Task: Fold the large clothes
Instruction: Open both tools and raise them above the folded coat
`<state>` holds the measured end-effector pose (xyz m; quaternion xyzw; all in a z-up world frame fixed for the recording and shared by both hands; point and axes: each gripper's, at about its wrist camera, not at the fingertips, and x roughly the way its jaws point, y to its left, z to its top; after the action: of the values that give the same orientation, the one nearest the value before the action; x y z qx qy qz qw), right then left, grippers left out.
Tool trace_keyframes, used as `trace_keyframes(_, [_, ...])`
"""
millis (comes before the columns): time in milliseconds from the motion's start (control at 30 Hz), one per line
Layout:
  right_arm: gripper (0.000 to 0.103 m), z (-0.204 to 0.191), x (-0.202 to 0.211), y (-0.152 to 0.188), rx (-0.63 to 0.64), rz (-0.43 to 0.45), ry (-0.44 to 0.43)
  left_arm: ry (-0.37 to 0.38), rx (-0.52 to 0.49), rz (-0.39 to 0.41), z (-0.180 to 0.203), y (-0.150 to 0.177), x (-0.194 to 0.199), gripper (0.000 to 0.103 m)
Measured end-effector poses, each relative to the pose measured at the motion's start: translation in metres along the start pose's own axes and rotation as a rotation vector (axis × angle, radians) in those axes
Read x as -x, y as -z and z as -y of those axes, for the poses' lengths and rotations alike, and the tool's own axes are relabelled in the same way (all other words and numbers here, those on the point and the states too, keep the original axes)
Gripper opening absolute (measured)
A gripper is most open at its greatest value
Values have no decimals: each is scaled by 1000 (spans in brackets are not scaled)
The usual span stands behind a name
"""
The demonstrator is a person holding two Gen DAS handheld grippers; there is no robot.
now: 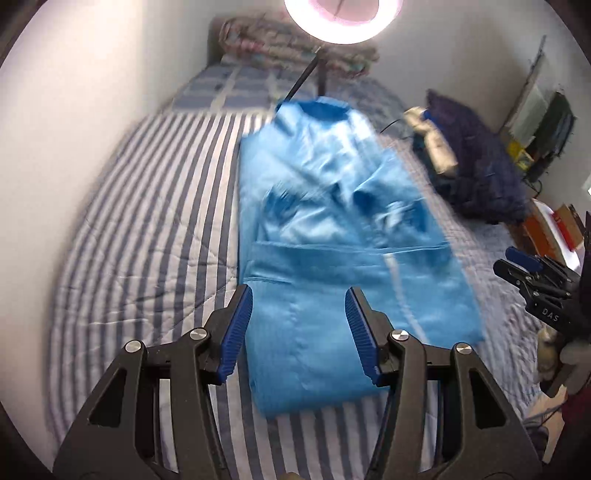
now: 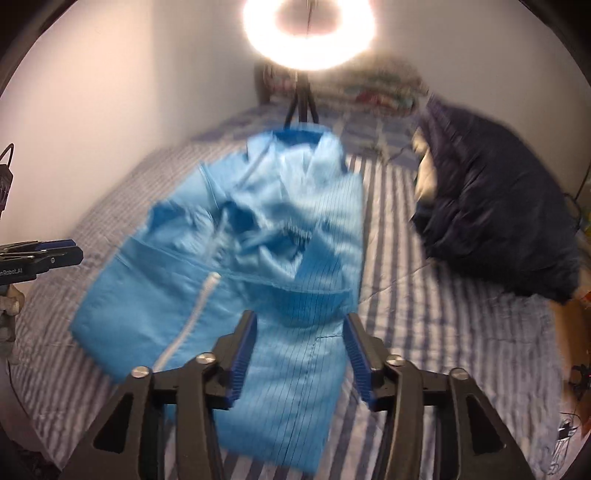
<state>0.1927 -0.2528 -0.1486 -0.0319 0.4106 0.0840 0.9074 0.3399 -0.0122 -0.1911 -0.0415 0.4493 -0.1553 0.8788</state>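
A large light-blue coat (image 1: 332,229) with a darker collar and a white zipper lies lengthwise on the striped bed (image 1: 147,221), its sides folded inward. It also shows in the right wrist view (image 2: 258,258). My left gripper (image 1: 299,314) is open and empty, hovering over the coat's near hem. My right gripper (image 2: 301,339) is open and empty above the hem's right part. The right gripper shows at the right edge of the left wrist view (image 1: 517,267), and the left gripper at the left edge of the right wrist view (image 2: 74,251).
A dark navy padded garment (image 2: 495,206) is heaped on the bed's right side, with a beige item (image 1: 436,144) beside it. A ring light on a tripod (image 2: 308,33) stands at the bed's far end before a floral quilt (image 1: 288,48). A white wall (image 1: 92,92) is on the left.
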Motion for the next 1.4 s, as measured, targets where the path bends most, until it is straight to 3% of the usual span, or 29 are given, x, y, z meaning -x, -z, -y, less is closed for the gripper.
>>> trace_keyframes(367, [58,-17,136,-9,-2,117,32,50,-37,126,31,1,124,54])
trace_keyframes(467, [67,-22,170,-12,15,135,34,59,-45,151,34,3,151,54])
trace_keyframes(533, [74,-24,187,-15,29,147,39,66,-40,167,33,4,164,54])
trace_keyframes(800, [73,-17,228,-20,9,196,8,70,-1,201,28,-7,197,54])
trace_keyframes(1033, [85,-3,222,-36,53,268,-54,83,58,170,14,-41,171,54])
trace_keyframes(1200, [85,10,177,-62,61,208,-87,151,134,133,-8,-80,124,55])
trace_keyframes(1333, [85,23,131,-88,45,176,-107,229,188,94,-27,-120,66,65])
trace_keyframes(1400, [85,32,100,-105,19,159,-127,260,208,73,-34,-139,34,65])
